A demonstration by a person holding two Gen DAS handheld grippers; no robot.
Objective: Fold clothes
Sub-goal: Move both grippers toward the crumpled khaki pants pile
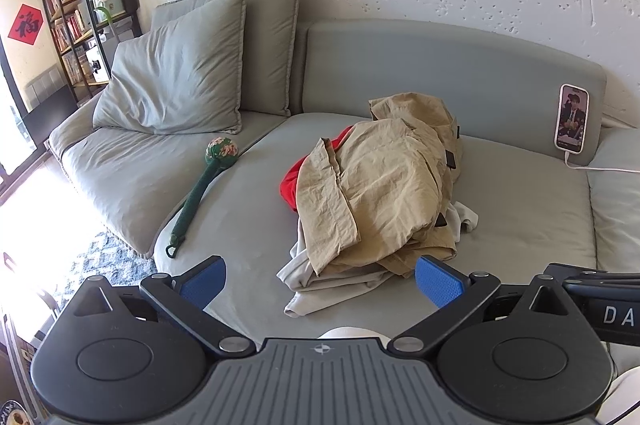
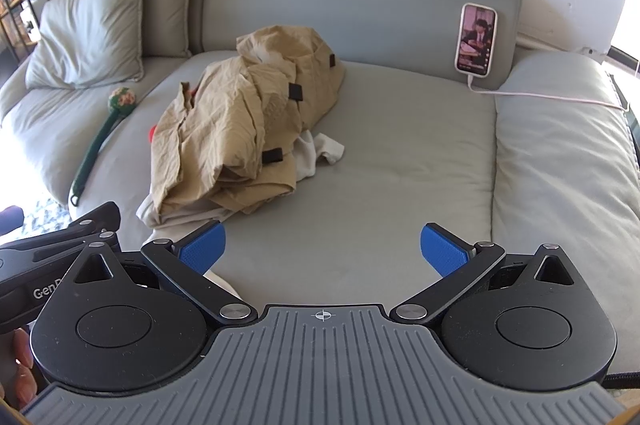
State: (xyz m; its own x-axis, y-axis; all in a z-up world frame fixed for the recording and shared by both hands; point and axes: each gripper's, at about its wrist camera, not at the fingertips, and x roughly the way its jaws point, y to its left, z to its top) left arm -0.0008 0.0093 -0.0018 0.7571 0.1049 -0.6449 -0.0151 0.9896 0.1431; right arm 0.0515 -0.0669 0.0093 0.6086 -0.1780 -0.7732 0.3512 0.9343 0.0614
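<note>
left gripper: jaws wide apart, held nothing
right gripper: jaws wide apart, held nothing
clothes pile: heaped on sofa

**Unfolded clothes heaped on the sofa seat**

A crumpled tan garment with small black tabs along one side lies on top of the heap, rumpled and loosely bunched, stretching from near the sofa seat's back edge toward its front edge, left of the middle. A red garment peeks out from under its left side. A pale grey-white garment lies beneath, spilling out at the front edge and again on the right side
</note>
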